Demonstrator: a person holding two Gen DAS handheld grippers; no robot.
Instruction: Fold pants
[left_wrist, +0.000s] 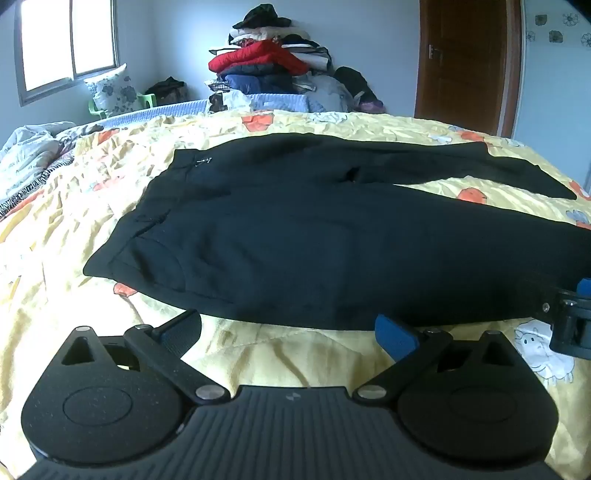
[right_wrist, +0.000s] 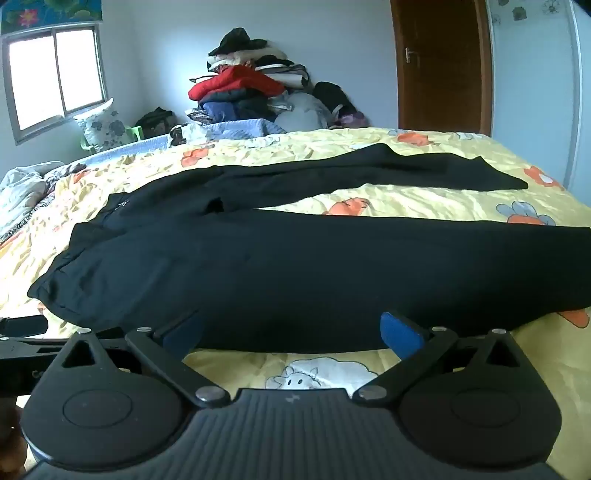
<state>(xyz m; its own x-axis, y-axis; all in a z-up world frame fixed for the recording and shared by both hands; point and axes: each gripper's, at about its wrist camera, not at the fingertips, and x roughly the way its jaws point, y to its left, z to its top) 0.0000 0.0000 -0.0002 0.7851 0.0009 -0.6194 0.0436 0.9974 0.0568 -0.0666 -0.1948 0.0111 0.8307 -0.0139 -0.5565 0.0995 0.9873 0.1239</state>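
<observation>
Ahead of both tools we see the black pants (left_wrist: 295, 236) spread flat on the yellow bedspread (left_wrist: 66, 206), waistband to the left, two legs running off to the right. Our left tool (left_wrist: 290, 334) sits with its fingers wide apart, just short of the near edge of the pants, holding nothing. Our right tool (right_wrist: 291, 332) is likewise spread wide, its blue pads (right_wrist: 400, 334) reaching the near leg's edge. Beyond the bed rises a clothes pile (right_wrist: 243, 92).
</observation>
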